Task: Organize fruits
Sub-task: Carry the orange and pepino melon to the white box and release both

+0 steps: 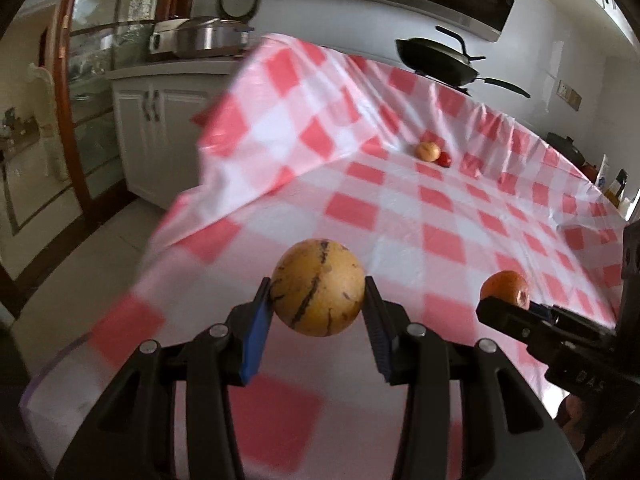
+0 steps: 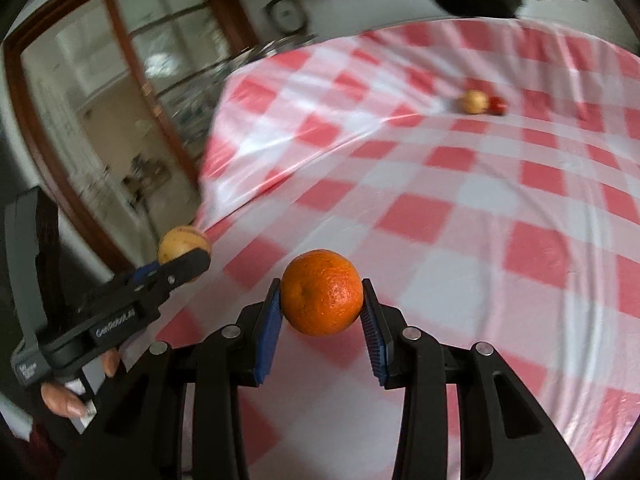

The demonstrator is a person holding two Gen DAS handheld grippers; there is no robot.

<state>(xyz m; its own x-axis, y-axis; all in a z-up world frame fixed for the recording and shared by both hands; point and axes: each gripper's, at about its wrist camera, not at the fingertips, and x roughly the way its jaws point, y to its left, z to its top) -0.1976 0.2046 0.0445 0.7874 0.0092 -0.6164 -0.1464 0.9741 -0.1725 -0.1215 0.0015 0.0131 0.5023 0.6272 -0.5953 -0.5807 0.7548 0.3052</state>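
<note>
My left gripper [image 1: 318, 294] is shut on a yellow round fruit with dark streaks [image 1: 319, 286] and holds it above the checked tablecloth [image 1: 400, 208]. My right gripper [image 2: 322, 294] is shut on an orange [image 2: 322, 292], also held above the cloth. The right gripper with the orange [image 1: 505, 287] shows at the right of the left wrist view. The left gripper with the yellow fruit [image 2: 183, 243] shows at the left of the right wrist view. A second yellow fruit [image 1: 427, 151] and a small red fruit [image 1: 444, 159] lie touching at the far side of the table.
A black wok [image 1: 438, 62] stands beyond the table's far edge. A steel pot [image 1: 208, 36] sits on a white cabinet [image 1: 156, 128] at the left. Bottles [image 1: 614, 188] stand at the far right. The cloth hangs over the table's left edge above the floor.
</note>
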